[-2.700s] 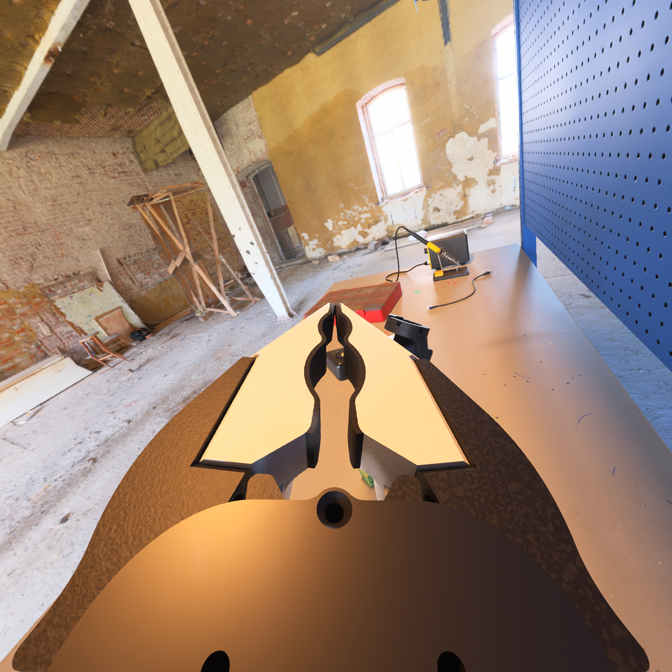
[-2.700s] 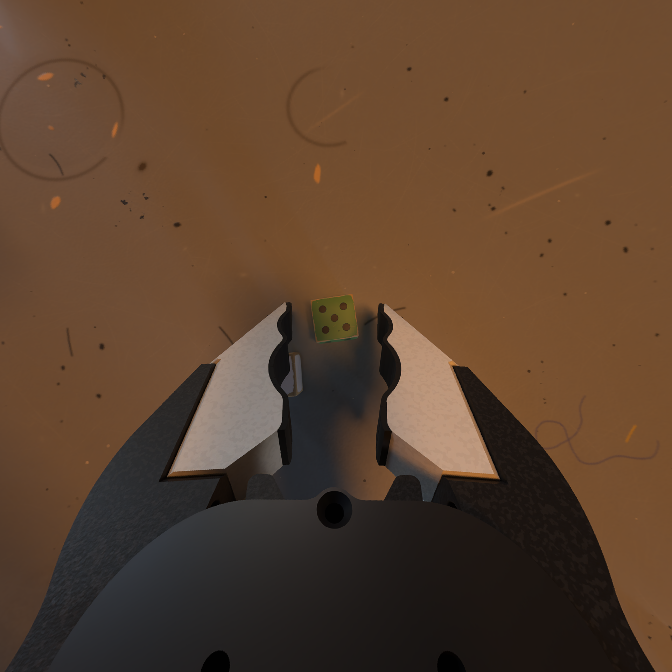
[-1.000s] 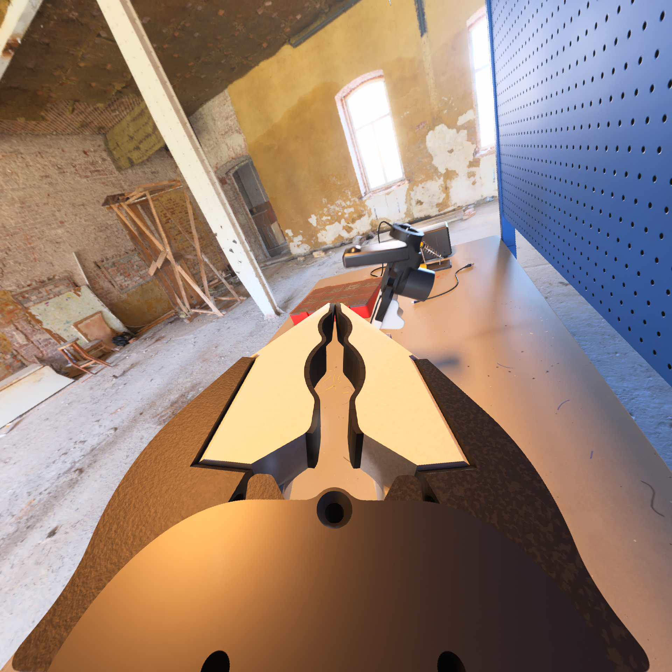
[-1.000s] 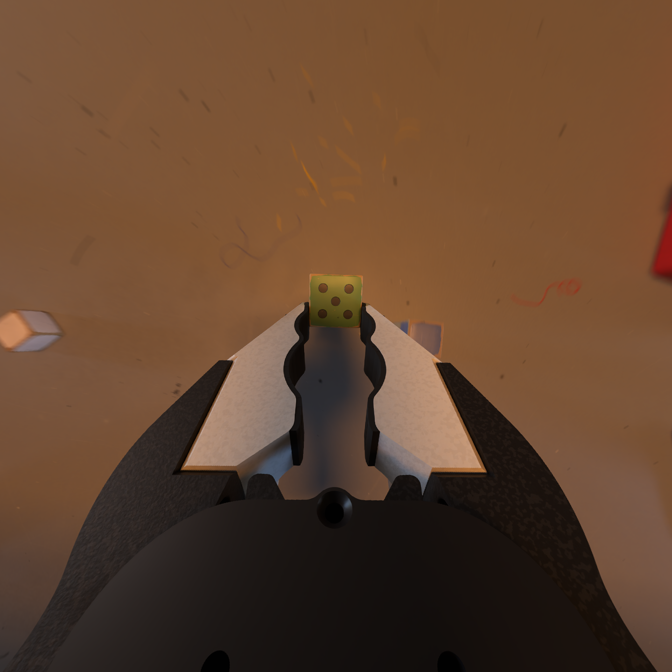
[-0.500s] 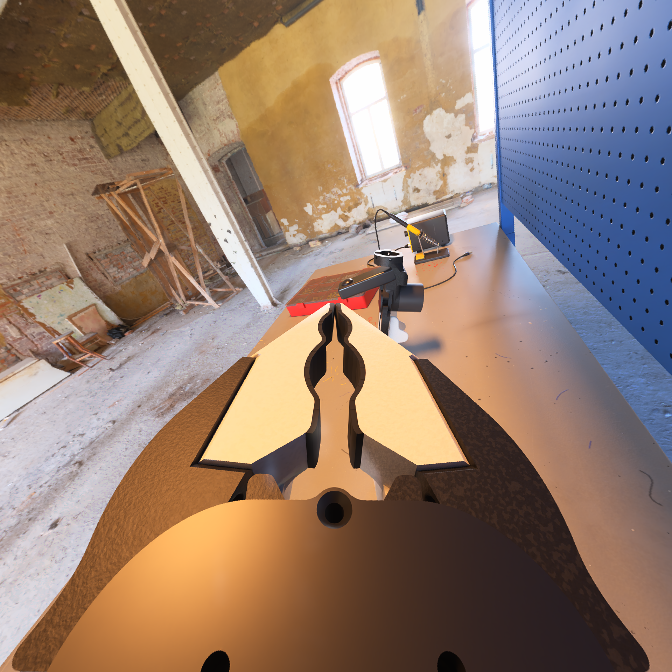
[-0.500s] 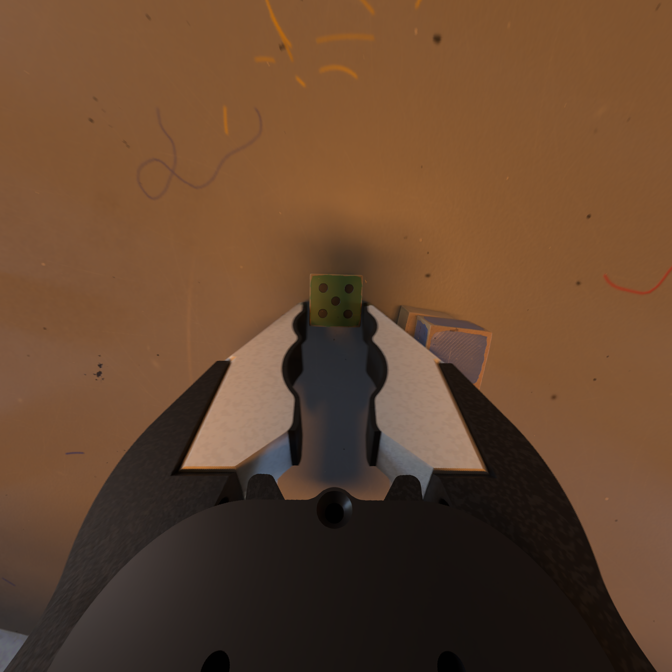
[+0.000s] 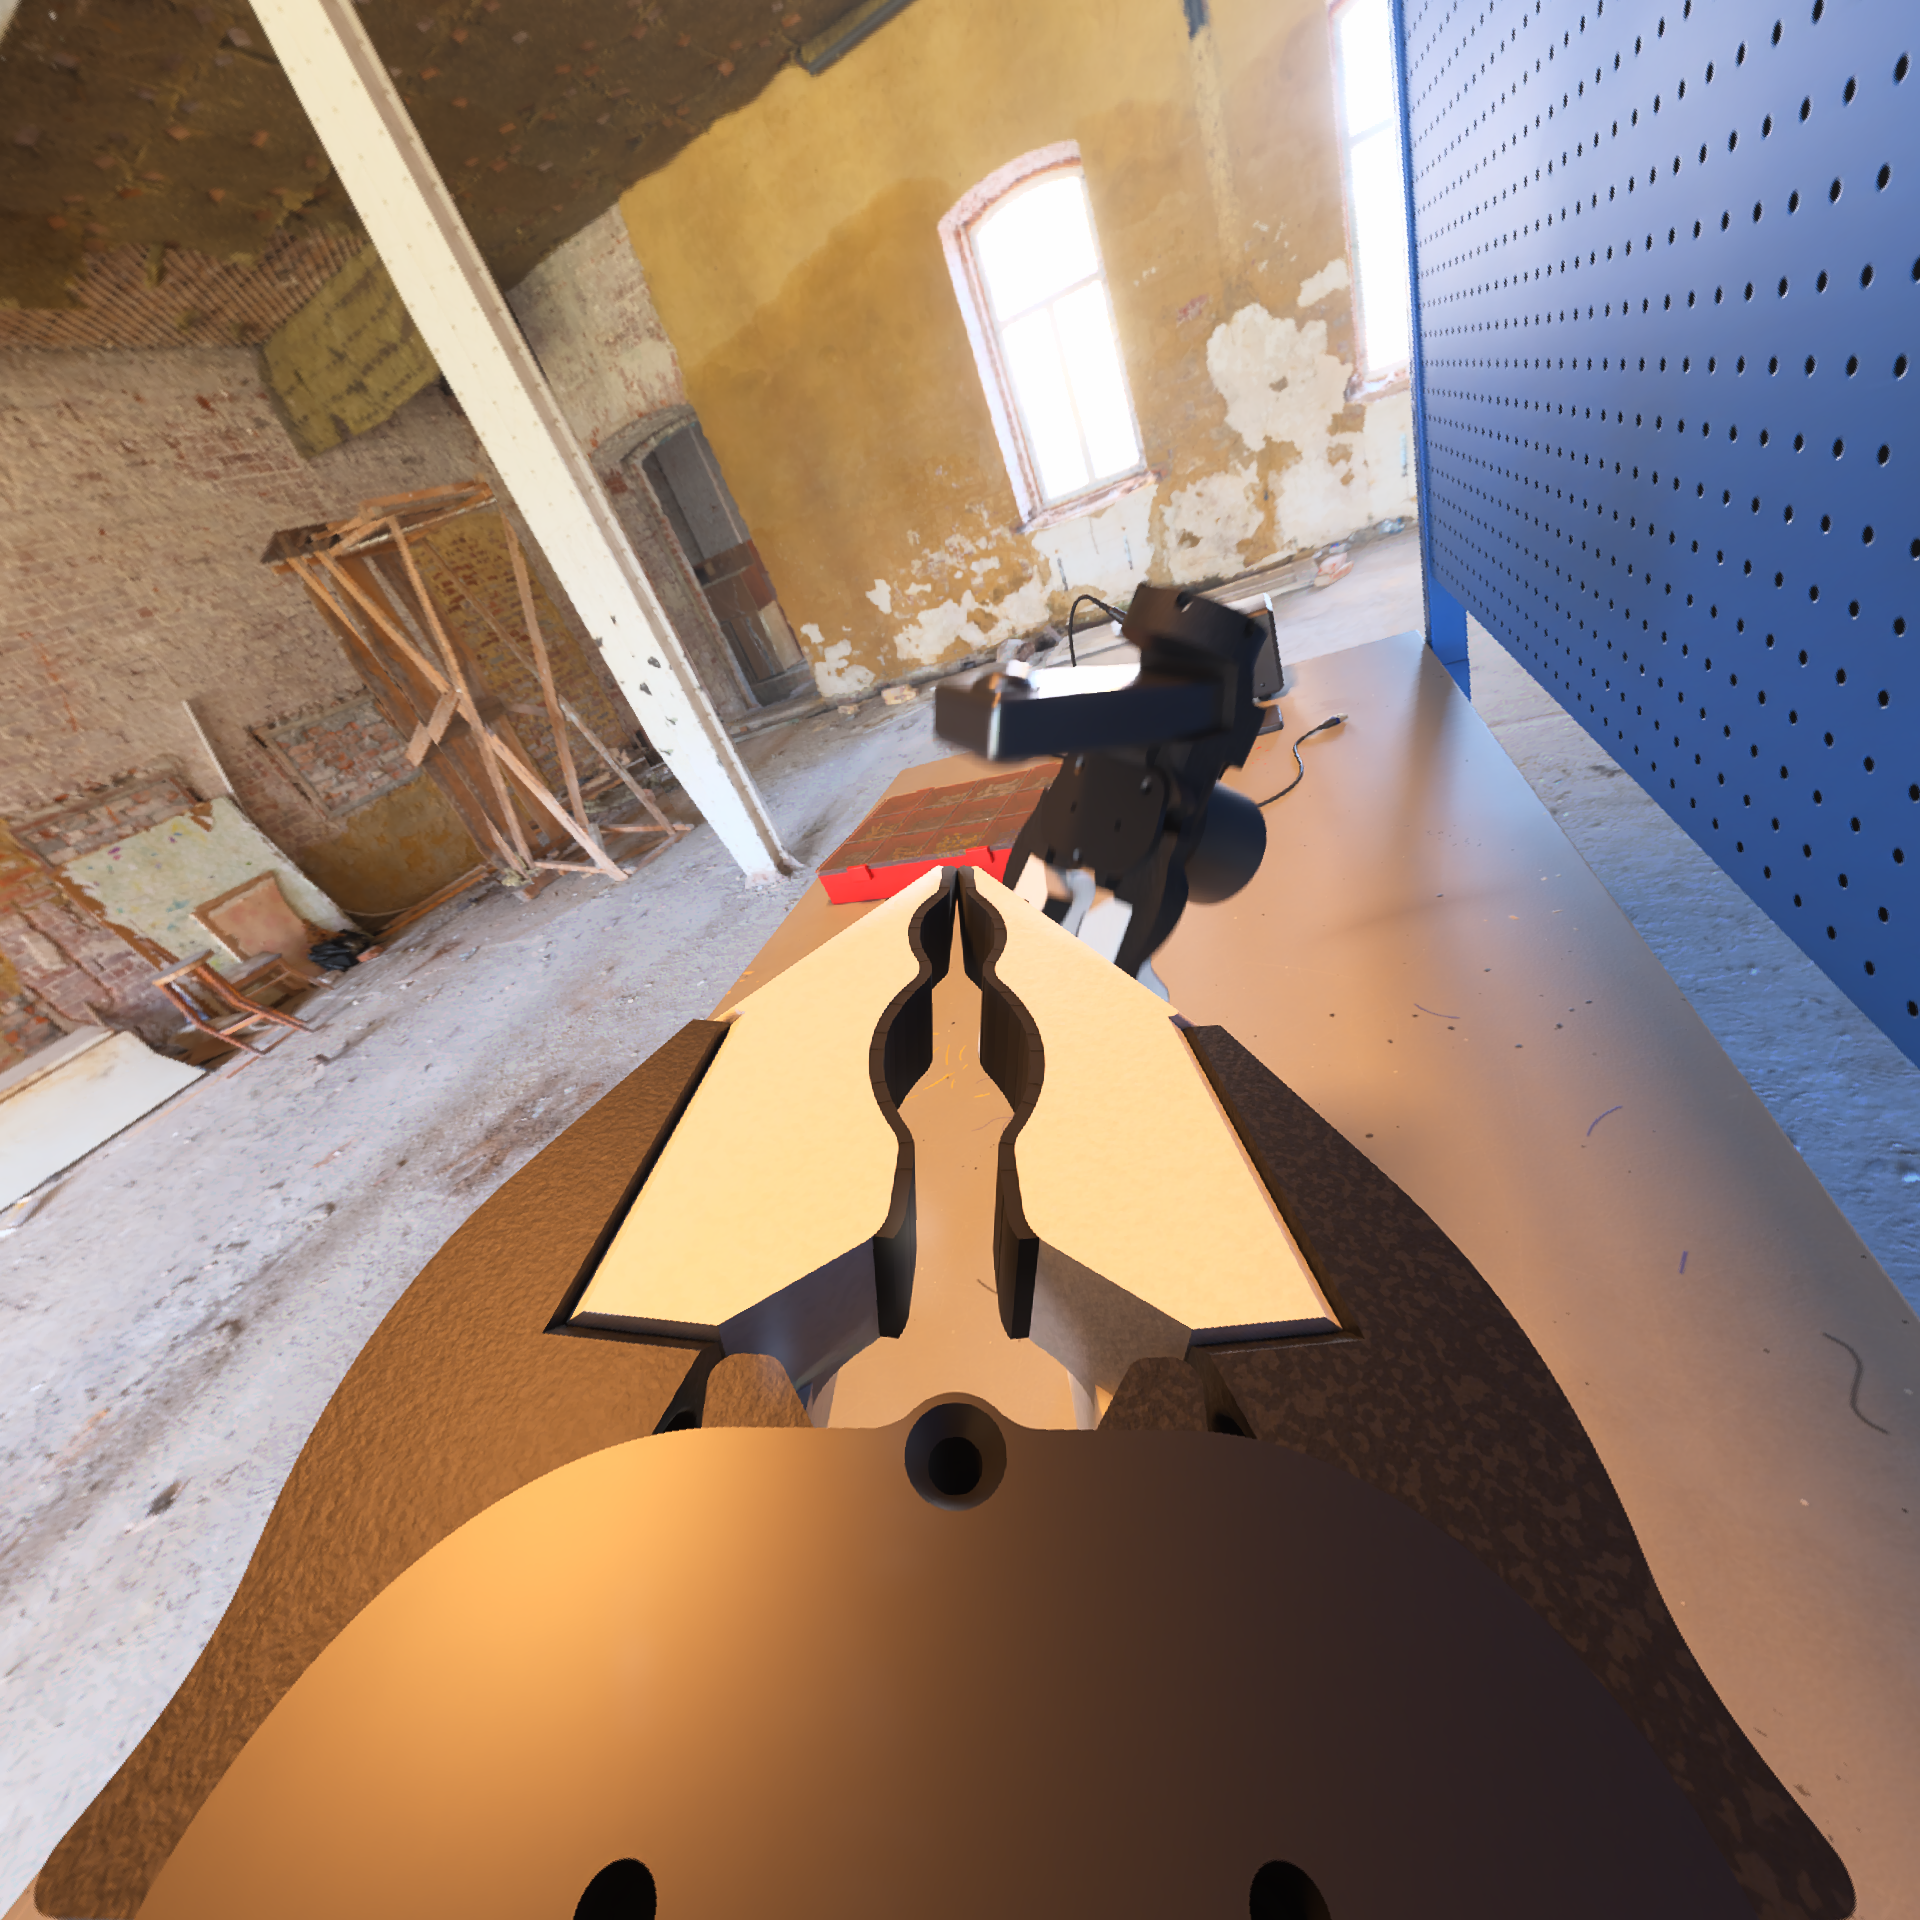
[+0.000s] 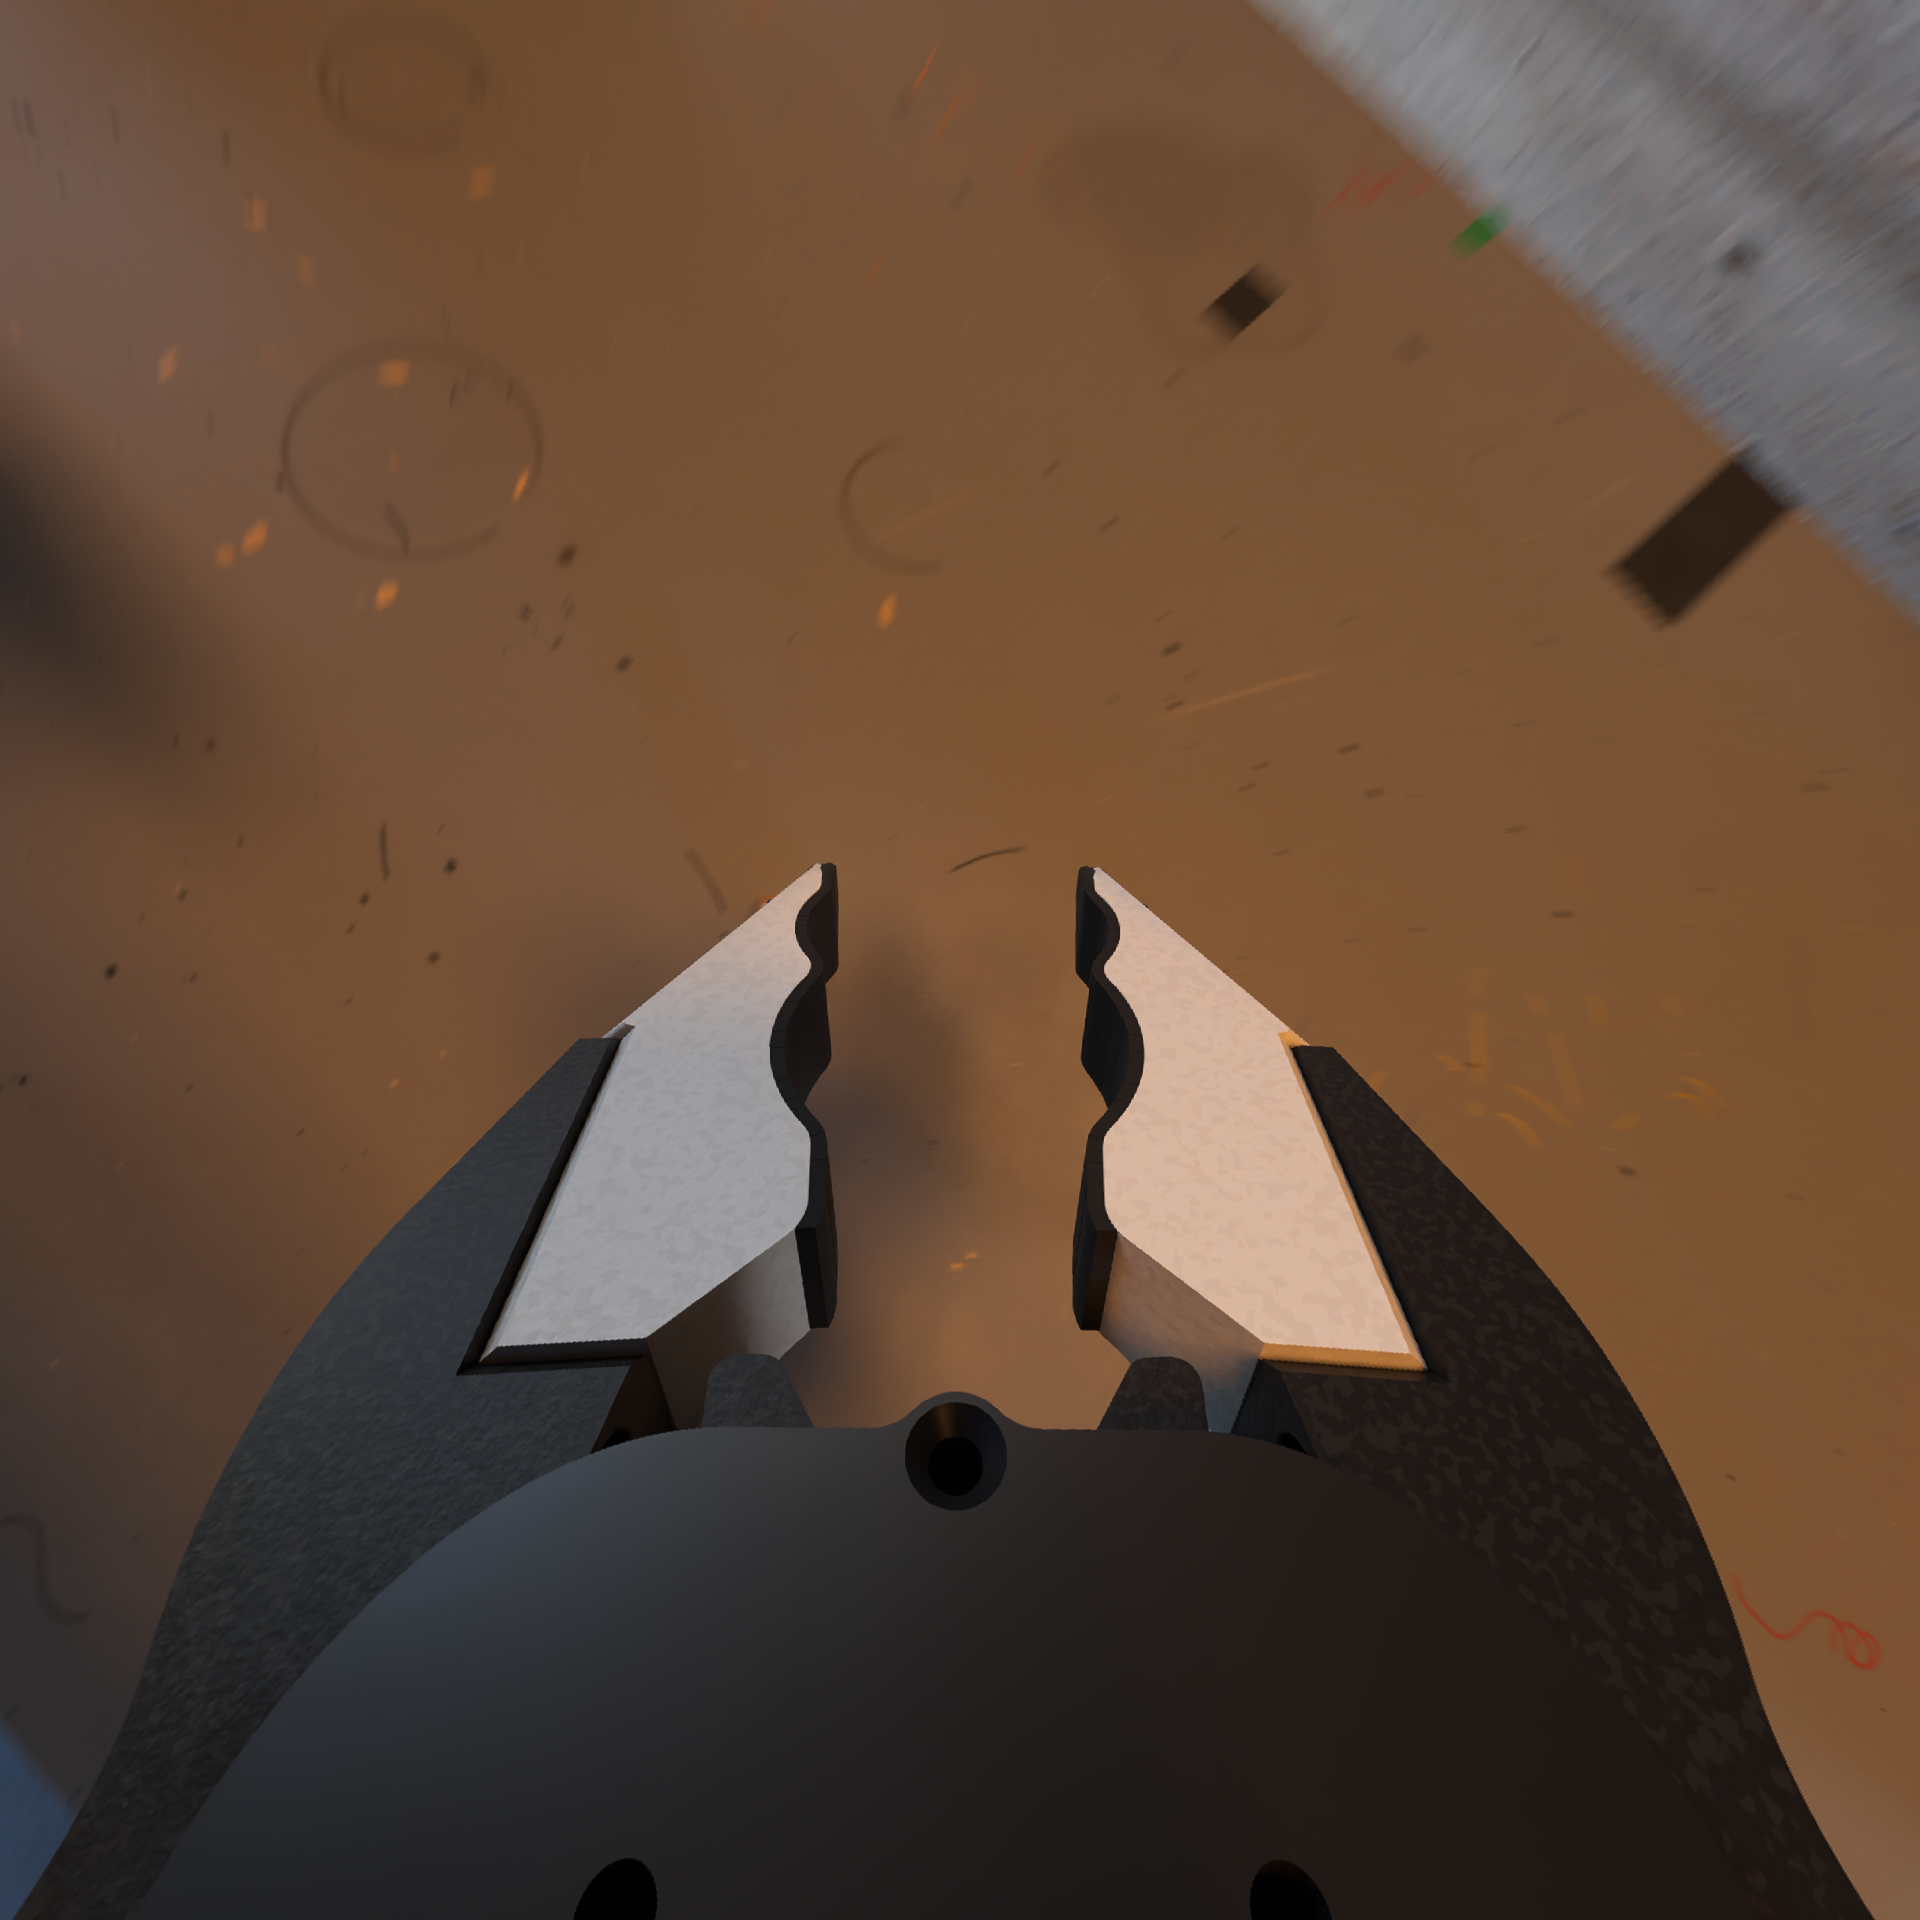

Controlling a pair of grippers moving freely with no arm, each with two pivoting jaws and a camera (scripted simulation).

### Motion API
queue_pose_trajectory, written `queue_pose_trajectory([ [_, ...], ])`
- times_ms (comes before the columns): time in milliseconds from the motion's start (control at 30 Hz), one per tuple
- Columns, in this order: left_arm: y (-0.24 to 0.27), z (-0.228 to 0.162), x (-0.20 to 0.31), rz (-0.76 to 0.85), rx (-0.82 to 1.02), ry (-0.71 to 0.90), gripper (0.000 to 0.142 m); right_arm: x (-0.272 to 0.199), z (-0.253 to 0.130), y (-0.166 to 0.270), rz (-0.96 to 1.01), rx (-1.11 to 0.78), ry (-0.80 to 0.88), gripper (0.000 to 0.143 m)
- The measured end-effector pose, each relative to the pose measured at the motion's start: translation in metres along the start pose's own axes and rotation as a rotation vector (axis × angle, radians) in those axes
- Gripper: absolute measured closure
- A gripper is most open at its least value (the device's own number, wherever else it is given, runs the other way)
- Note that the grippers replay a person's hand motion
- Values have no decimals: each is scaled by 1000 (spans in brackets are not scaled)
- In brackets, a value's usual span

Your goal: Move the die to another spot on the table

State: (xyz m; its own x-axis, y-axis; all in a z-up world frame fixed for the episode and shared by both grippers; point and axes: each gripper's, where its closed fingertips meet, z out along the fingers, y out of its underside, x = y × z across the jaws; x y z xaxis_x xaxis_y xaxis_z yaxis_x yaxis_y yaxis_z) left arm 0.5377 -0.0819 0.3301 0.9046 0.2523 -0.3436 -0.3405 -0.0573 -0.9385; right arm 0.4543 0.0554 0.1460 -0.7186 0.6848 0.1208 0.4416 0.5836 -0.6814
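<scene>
The die shows in neither view. My right gripper point(image 8: 956, 878) is open and empty, looking down on the brown table point(image 8: 1143, 644); the picture is blurred by motion. In the left wrist view the right gripper point(image 7: 1117, 935) hangs tilted just above the table, fingers pointing down, a little ahead and to the right. My left gripper point(image 7: 954, 883) is shut with nothing between its fingers and lies low along the table.
A red tray point(image 7: 914, 831) lies ahead near the table's left edge. A blue pegboard point(image 7: 1662, 416) runs along the right. A black cable point(image 7: 1299, 758) lies far back. The table edge and grey floor point(image 8: 1714, 208) cross the right wrist view's upper right, with a dark flat piece point(image 8: 1694, 540) beside it.
My right gripper was shut on the die half a second ago; now its jaws stand apart, the die is out of view and the blue cube beside it is gone. The right gripper has swung.
</scene>
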Motion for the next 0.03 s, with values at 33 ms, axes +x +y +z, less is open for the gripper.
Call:
queue_pose_trajectory([
  [33, 0, 0, 0, 2, -2, 1, 142, -11, 13, 4, -17, -65, -24, 98],
])
